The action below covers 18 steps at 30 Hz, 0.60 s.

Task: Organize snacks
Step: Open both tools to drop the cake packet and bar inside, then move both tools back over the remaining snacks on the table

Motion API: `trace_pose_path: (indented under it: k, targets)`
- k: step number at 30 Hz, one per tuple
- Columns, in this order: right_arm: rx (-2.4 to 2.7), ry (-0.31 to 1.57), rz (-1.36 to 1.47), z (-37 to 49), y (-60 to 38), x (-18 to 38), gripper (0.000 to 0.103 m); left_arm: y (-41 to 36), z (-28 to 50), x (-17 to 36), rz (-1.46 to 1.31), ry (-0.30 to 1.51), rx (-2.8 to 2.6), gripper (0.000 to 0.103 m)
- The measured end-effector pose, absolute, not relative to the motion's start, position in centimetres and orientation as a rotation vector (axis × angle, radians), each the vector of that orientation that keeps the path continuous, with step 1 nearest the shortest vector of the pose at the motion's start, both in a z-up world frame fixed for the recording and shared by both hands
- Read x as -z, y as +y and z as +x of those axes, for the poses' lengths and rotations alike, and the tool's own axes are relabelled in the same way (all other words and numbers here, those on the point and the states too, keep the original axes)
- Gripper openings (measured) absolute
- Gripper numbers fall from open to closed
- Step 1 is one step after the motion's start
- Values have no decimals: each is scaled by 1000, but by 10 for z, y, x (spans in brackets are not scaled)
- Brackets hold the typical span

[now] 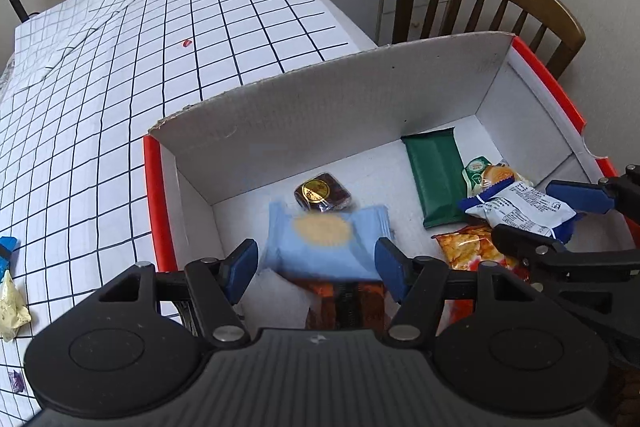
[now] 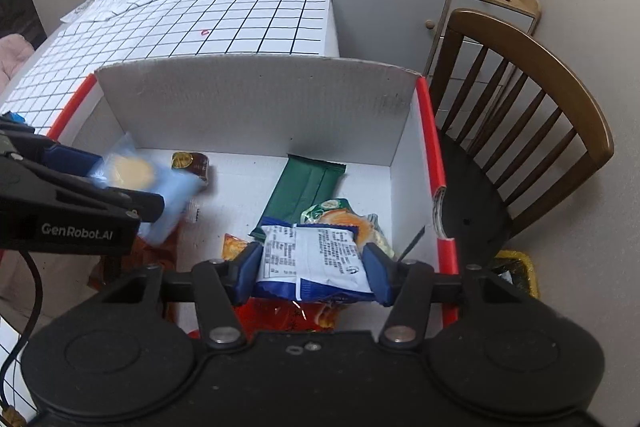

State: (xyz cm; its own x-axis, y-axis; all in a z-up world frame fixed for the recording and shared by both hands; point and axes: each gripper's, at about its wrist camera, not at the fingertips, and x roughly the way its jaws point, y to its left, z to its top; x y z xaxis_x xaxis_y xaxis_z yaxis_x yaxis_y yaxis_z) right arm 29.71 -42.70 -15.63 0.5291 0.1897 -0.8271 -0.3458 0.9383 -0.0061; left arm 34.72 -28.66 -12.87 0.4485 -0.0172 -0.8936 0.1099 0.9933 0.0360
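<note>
Hanging over the red-edged cardboard box (image 2: 256,99), the left gripper (image 1: 316,263) had a blurred light-blue biscuit packet (image 1: 326,243) between its blue pads, though whether the pads pressed it I cannot tell. The right gripper (image 2: 312,267) was clamped on a white-and-blue snack packet (image 2: 312,259), held above the box's near right part. On the box floor lay a dark green wrapped bar (image 2: 306,187) by the back wall, a small brown sweet (image 1: 322,191) further left, and an orange packet (image 1: 468,247) near the front.

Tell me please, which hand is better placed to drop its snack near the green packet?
Right. The right gripper holds the white-blue packet just beside the green packet; the left gripper is farther away.
</note>
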Motion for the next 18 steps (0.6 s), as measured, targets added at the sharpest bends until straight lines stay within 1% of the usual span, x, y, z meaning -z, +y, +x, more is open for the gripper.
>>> trace_pose_path:
  k: [4,7,12,15,18]
  targets:
    - [-324,965,-172,299,-427,156,55,-284,346,128,82,1100,76,64]
    - [-320,963,-157,299,-430,153,64,-279,344,125,55,1093,71,64]
    - [-330,945,-134,292,-432,144,65,-272,336,117,20,1074,72,64]
    - [-343,932,-124,286,-434,136,71,-268,329,109,1,1055,79,64]
    - [-358,912,-110,279,-435,126,72,-264,320,99,-9,1031,90,65]
